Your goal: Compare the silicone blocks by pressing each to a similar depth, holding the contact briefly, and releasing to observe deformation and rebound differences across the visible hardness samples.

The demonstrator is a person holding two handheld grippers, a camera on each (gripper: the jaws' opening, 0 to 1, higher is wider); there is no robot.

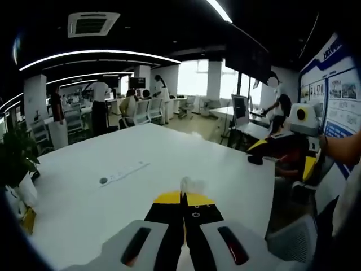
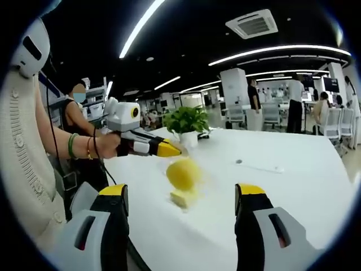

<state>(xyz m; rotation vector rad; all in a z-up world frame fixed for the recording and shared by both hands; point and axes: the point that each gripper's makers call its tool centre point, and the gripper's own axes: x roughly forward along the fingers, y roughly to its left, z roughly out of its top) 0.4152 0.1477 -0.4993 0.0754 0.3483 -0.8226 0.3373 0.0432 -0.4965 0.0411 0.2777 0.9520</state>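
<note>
Yellow, soft-looking and rounded, the silicone block (image 2: 183,174) sits out on your smooth white worktop (image 2: 293,197), with a flatter pale yellow silicone slab (image 2: 181,198) touching it just below in the right gripper view. Both are a bit blurry, so I can't tell the surface texture. Your right claw (image 2: 181,200) is wide open, its black jaws with yellow tips standing on either side of the two pieces and not touching them.

Your left claw (image 1: 183,199) has its yellow-tipped jaws pressed together with no gap showing; something pale and whitish pokes up right at the tips, but I can't tell whether it's pinched or just behind them. From the right gripper view, that left claw points in from the left, its tip near the leafy green plant in a white pot (image 2: 187,125), well apart from the yellow pieces.

Further out on the worktop lies a thin, flat white strip with a small dark round dot at one end (image 1: 123,174).
</note>
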